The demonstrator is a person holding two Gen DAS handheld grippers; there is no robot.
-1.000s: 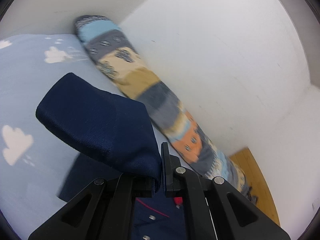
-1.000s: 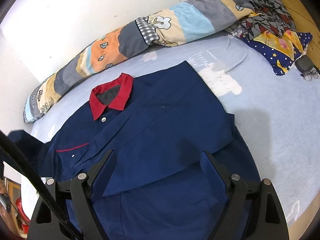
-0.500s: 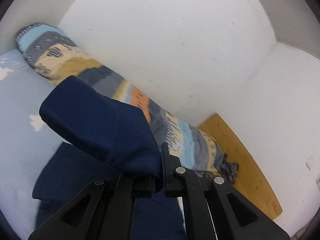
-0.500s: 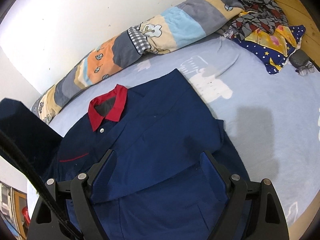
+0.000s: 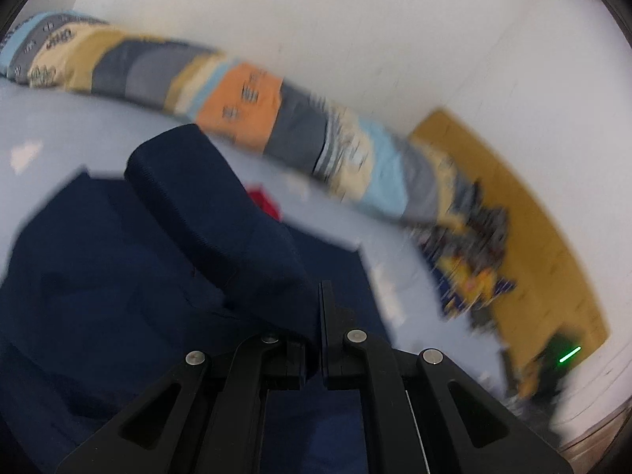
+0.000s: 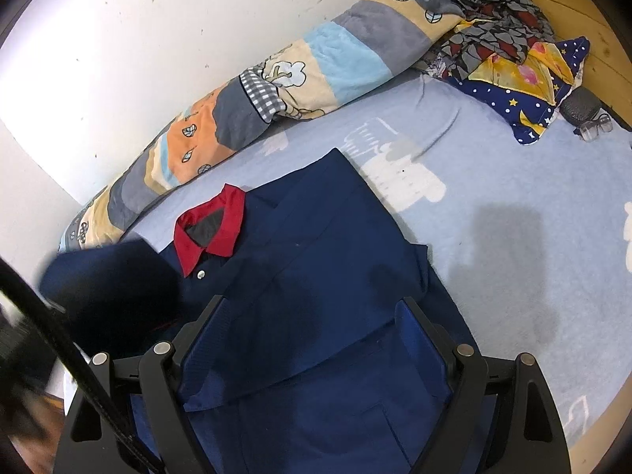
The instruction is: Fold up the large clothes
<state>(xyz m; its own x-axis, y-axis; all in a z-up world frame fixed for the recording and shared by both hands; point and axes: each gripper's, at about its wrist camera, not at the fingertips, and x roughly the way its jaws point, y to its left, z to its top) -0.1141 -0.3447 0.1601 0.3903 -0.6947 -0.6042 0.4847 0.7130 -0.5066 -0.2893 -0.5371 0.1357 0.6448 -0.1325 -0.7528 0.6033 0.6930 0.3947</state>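
You are in a home bedroom: a bed with a pale blue cloud-print sheet fills the room. Along its far edge, against the white wall, lies a rolled patchwork blanket. A star-print pillow sits at the bed's head beside a wooden headboard.

Navy shirt with red collar lies flat, face up, directly beneath my open right claw. 1 sleeve is raised, pinched in my shut left claw.

Left gripper clamped, right gripper wide apart.
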